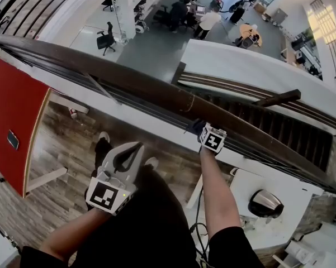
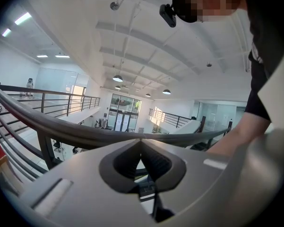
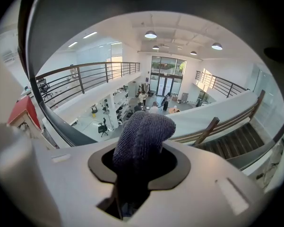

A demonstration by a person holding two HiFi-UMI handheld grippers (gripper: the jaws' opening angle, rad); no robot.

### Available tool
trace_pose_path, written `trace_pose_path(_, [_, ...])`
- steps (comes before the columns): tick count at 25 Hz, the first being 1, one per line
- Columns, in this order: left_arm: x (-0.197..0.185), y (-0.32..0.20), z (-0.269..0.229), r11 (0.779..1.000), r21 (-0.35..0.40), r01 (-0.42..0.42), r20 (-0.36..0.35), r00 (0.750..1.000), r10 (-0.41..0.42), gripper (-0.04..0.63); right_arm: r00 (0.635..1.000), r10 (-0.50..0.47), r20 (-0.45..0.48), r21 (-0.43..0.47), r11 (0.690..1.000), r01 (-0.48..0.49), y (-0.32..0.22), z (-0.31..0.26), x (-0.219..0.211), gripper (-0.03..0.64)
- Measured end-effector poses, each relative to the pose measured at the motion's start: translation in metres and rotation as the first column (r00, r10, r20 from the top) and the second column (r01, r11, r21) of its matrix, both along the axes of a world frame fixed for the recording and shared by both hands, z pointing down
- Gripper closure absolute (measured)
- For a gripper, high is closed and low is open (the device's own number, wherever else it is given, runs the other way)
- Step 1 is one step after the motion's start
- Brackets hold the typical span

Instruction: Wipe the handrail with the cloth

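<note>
Right gripper (image 3: 141, 151) is clamping down on the cloth (image 3: 144, 130), a grey-blue knit wad that's poking up out of the jaws and flopping over a bit in its own view. Left gripper (image 2: 141, 142) is sitting fully closed, jaw tips meeting with nothing pinched between them.

From the head view, the right gripper (image 1: 200, 130) is reaching forward on an outstretched arm and holding the cloth (image 1: 194, 127) right at the near edge of the handrail (image 1: 100, 62), the dark rounded bar that's running diagonally from upper left to lower right. Can't really tell how much of the cloth is actually touching it. The left gripper (image 1: 136, 147) is hovering lower and closer to the body, short of the rail, over the wood floor (image 1: 61, 166).

Past the rail, a lower floor with a few people (image 1: 204, 21) is showing, plus a staircase (image 1: 279, 130) going down on the right and a red panel (image 1: 11, 105) off to the left.
</note>
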State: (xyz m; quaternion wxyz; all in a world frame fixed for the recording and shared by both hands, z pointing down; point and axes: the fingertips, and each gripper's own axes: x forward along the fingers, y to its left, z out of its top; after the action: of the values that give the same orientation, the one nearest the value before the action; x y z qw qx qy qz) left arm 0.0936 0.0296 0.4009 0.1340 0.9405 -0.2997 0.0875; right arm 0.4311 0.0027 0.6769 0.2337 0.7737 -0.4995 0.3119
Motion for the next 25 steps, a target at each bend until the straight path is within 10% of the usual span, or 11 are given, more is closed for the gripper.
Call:
trace_pose_path(14, [-0.028,-0.007,-0.001,1.000,-0.009,0.028,0.016,0.999,-0.028,0.597,0.993,0.116,0.014,0.051,0.992,-0.117,0.024,-0.008,0.026,0.503])
trace_pose_path(25, [-0.087,-0.037,0.007,0.995,0.002,0.096,0.007,0.995,-0.096,0.597,0.942,-0.257,0.214,0.082,0.966,0.245,-0.069,0.011,-0.212,0.503])
